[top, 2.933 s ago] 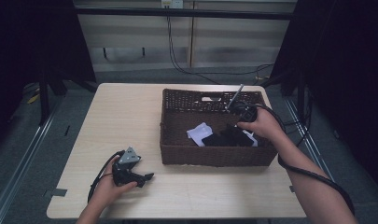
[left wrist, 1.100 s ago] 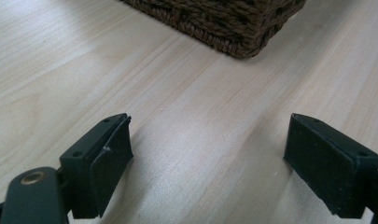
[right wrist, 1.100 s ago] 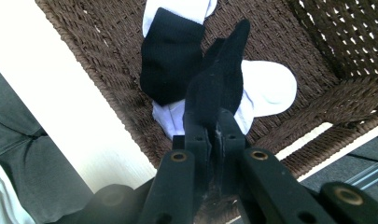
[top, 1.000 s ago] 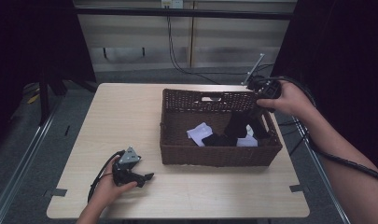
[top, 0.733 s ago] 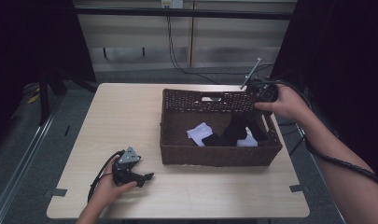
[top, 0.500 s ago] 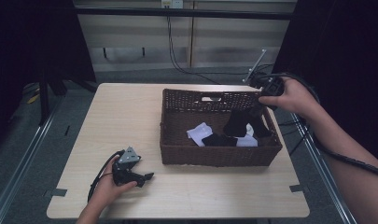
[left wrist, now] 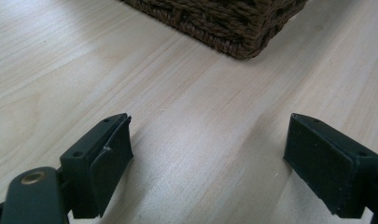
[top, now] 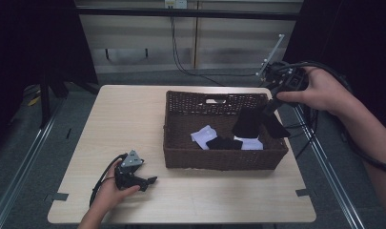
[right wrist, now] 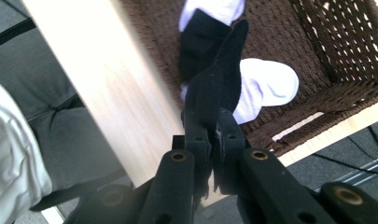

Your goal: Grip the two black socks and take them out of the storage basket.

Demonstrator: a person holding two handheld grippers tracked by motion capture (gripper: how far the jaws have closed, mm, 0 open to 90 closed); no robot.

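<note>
A black sock (top: 248, 123) hangs at the right of the high view, above the right end of the wicker basket (top: 181, 119), lifted clear of the clothes inside. The right claw (top: 269, 108) is clamped tight on the sock's top edge; in the right gripper view the sock (right wrist: 218, 84) droops from between the closed jaws. Below it in the basket lie a white sock (right wrist: 266, 84), another dark piece (top: 223, 142) and a white piece (top: 203, 136) farther left. The basket stands on the right half of the pale wooden desk (top: 124, 119). At the lower left of the high view the left claw (top: 147, 181) rests on the desk in the person's hand, jaws spread wide with nothing between them, pointing towards the basket's corner (left wrist: 242, 28).
</note>
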